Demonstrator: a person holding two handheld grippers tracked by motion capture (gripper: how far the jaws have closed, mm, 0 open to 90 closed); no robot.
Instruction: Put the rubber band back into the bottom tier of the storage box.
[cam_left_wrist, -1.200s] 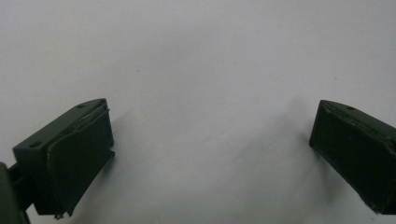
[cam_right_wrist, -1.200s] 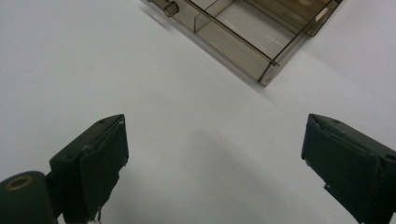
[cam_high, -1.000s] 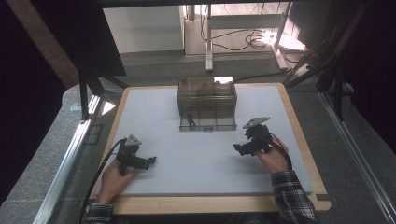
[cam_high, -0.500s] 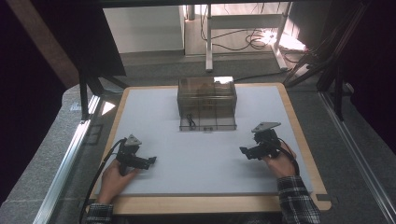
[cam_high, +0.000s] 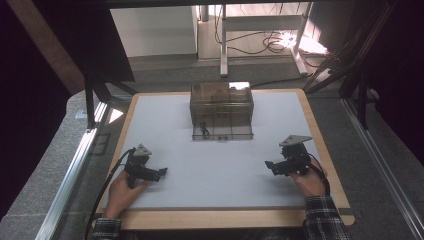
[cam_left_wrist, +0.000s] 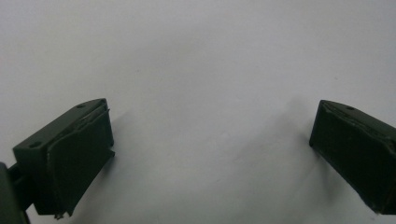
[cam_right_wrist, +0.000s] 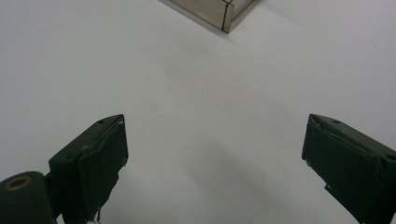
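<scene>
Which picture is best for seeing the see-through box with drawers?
The high view: the whole clear drawer box sits at the far middle of the white table. The right gripper view catches just one bottom corner of it. The left gripper view faces bare table.

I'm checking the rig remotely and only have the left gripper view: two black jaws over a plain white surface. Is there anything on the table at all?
Observer: Yes. A clear brownish plastic box stands at the far middle of the white table.
Operator: Where is my left gripper relative to it?
Observer: The left gripper sits near the front left of the table, well short of the box and apart from it.
Operator: And the other gripper?
Observer: The right gripper is at the front right; its jaws stand wide apart with nothing between them, and a corner of the box shows at the top of the right gripper view.
</scene>
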